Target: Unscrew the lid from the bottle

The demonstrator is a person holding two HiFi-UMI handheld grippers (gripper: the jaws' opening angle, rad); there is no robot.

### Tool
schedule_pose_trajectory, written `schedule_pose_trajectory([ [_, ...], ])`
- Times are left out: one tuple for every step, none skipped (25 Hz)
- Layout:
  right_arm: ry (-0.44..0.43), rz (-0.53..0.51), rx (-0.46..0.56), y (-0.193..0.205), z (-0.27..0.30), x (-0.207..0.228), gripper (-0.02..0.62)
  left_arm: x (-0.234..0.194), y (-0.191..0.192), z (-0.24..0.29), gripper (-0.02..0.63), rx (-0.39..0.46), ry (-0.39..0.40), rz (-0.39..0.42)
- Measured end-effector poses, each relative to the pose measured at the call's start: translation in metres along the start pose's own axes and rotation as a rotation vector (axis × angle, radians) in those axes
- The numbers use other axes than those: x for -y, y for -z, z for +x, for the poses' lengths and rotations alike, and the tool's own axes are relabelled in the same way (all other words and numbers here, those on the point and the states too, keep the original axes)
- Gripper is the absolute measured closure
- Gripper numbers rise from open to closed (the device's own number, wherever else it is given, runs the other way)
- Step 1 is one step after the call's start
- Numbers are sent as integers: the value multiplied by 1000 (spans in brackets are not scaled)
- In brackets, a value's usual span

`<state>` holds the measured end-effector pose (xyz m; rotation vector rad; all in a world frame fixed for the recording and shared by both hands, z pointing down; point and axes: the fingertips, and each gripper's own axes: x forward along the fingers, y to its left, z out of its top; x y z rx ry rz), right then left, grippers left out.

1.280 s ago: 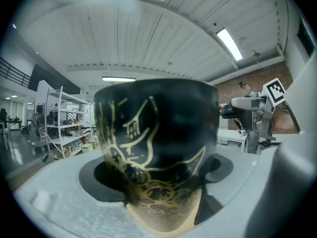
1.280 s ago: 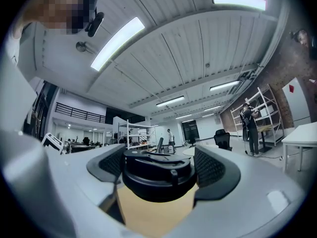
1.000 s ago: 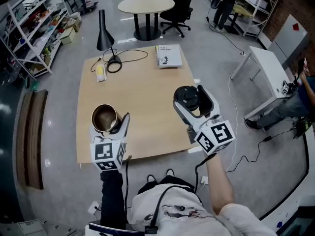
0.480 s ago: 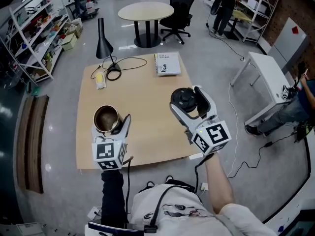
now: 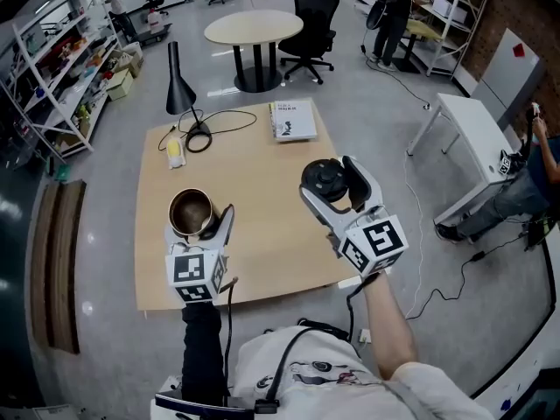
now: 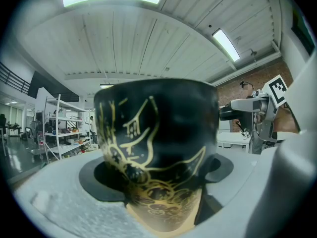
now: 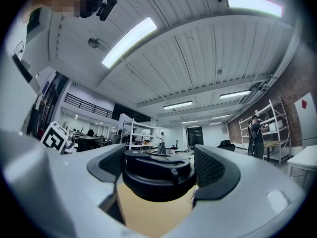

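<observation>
In the head view my left gripper (image 5: 198,226) is shut on the bottle (image 5: 190,212), a dark cup-shaped vessel with its mouth uncovered and a gold-brown inside, held over the wooden table's (image 5: 262,164) near left part. The left gripper view shows the bottle (image 6: 157,143) black with gold line drawings, filling the space between the pads (image 6: 96,178). My right gripper (image 5: 338,188) is shut on the black lid (image 5: 325,178), held over the table's right side, well apart from the bottle. In the right gripper view the lid (image 7: 158,175) sits between both pads (image 7: 214,168).
A black cone lamp (image 5: 178,81) with a coiled cable (image 5: 203,129), a small yellow object (image 5: 176,153) and a book (image 5: 293,119) lie at the table's far edge. Beyond stand a round table (image 5: 254,26) and an office chair (image 5: 315,11); a white table (image 5: 477,129) is at right.
The left gripper with the bottle has edged a little farther over the table. Both grips are unchanged and the lid stays apart from the bottle.
</observation>
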<state>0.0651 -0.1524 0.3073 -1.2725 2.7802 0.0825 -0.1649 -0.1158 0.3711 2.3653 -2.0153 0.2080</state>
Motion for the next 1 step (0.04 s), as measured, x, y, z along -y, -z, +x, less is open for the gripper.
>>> schedule_pose_trajectory([
  [0, 0, 0, 0, -1, 1, 160, 2, 0, 1, 183, 0, 2, 0],
])
